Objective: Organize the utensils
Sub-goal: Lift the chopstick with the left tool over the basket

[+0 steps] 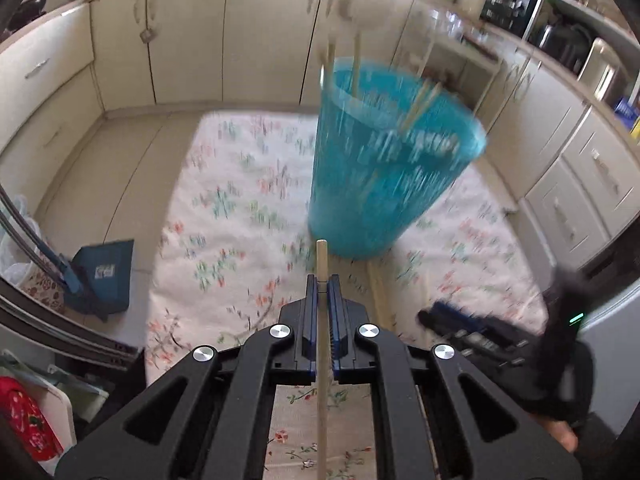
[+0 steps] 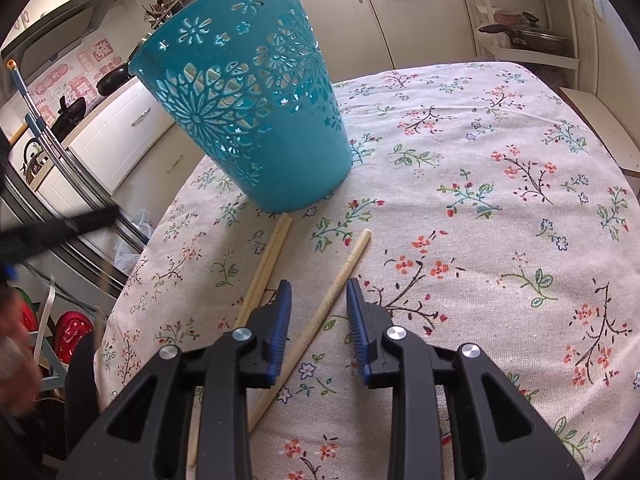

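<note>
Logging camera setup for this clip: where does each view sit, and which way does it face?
Left wrist: on the left claw, looking down at the teal basket; claw shut on a chopstick.
Right wrist: on the right claw, open over a chopstick on the tablecloth; blurred hand at left.
Shared: basket, floral tablecloth.

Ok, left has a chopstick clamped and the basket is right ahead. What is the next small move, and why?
Probably carry the left gripper up over the rim of the teal basket and tip the chopstick in. The jaws are shut on it, the basket already holds other sticks, and its rim stands above the stick's tip. The right gripper is open over a loose chopstick on the tablecloth.
</note>
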The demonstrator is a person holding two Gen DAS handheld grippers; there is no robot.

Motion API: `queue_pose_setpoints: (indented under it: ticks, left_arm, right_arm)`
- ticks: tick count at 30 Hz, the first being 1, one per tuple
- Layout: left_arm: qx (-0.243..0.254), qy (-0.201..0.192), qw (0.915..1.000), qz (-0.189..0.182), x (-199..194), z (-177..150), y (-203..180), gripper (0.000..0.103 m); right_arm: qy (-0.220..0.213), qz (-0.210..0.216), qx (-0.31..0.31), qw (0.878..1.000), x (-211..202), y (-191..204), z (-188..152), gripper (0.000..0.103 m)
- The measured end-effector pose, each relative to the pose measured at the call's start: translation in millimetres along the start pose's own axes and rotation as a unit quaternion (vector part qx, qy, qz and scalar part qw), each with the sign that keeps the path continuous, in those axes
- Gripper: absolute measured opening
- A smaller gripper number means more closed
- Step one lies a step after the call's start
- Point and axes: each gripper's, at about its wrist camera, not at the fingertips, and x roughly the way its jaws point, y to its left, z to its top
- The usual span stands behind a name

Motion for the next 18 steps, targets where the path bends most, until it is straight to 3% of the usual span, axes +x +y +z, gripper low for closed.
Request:
queue_pose_setpoints:
  ticks: [3,8,18]
  left_arm:
    - [0.002,-0.057,0.9982,-0.017,-44,29,-9,0.005]
    - [0.019,-0.145,0.9892,-0.015,-83,84,-31,0.005]
    - [0.017,-0.270,0.9626,0.018,-80,162,-74,0.005]
  right_arm:
    - [0.000,-0.001,-0.001,1.000,0,0,0,0.029]
    - [0.000,0.002,-0.001,1.000,-1,0,0,0.031]
    - [0.000,0.007,-0.005,1.000,-1,1,-1,0.035]
